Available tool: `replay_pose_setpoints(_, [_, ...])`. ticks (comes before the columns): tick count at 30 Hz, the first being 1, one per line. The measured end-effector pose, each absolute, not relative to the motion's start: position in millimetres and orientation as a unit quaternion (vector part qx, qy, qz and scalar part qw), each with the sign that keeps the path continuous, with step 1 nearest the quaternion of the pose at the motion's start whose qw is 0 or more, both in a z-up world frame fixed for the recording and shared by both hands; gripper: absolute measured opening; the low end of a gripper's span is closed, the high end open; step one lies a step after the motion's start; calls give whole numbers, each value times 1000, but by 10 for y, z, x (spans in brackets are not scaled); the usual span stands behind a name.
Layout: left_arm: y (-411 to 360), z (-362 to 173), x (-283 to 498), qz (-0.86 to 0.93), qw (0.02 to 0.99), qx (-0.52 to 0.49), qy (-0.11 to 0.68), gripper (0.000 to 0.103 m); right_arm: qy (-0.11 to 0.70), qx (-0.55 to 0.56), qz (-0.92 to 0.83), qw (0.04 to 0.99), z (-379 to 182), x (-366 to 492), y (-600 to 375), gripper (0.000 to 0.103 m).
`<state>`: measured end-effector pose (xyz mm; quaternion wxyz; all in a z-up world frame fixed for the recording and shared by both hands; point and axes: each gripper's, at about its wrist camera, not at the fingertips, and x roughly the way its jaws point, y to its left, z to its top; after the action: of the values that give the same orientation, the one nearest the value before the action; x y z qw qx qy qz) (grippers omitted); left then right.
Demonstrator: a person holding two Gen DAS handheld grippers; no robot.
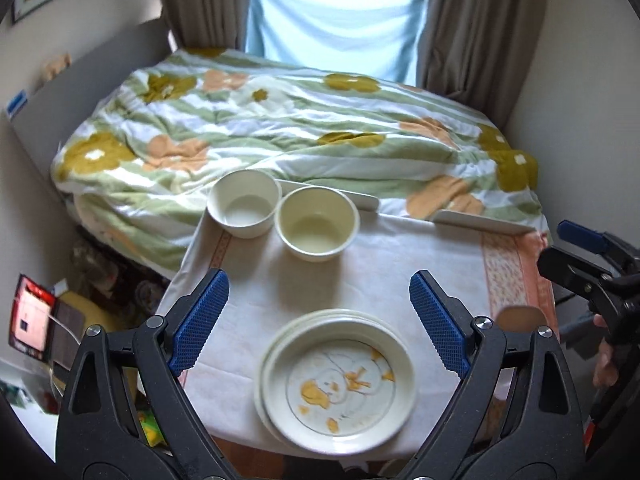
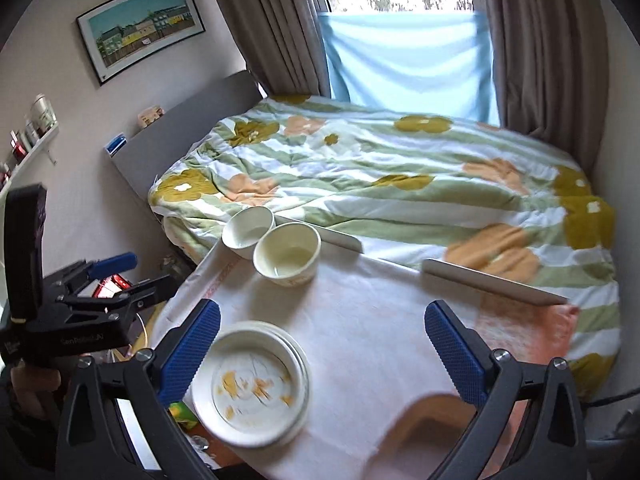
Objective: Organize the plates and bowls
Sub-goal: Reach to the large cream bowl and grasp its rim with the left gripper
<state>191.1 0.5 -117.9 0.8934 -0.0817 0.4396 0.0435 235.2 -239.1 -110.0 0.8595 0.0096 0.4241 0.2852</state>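
Note:
A stack of cream plates (image 1: 336, 380) lies at the near edge of the cloth-covered table (image 1: 400, 264); the top plate bears yellow food smears. Two empty cream bowls (image 1: 244, 208) (image 1: 318, 222) stand side by side at the far left. My left gripper (image 1: 320, 320) hangs open above the plates, with nothing between its blue pads. In the right wrist view my right gripper (image 2: 324, 352) is also open and empty above the table (image 2: 380, 320), with the plates (image 2: 252, 384) under its left finger and the bowls (image 2: 248, 232) (image 2: 288, 256) beyond.
A bed with a flowered duvet (image 1: 300, 128) abuts the table's far side. Two flat white bars (image 1: 480, 224) (image 1: 332, 196) lie along that edge. A blurred tan object (image 2: 432, 420) sits at the near right. Clutter (image 1: 40, 320) fills the floor on the left.

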Motion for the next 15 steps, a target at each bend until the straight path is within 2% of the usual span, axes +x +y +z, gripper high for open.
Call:
replay_pose_setpoints(8, [805,-1890,2654,33,855,-164,490,91,493,38,273,825,-1737,3192,-1548,100])
replay_pose_setpoints(10, [865,-2094,2832,29,845,-171,505,88,513,45,269,814,-1935,3388,-1421,93])
replay_pose_setpoints(13, [925,-2375,3030,31,828,-199,523,71,542,51,266,795,-2223,3614,-1312,80])
replay_pose_setpoints(15, [967,-2574,3166,29,818,-221,530,70,558,55,268,784,-2384,3712,-1252,70])
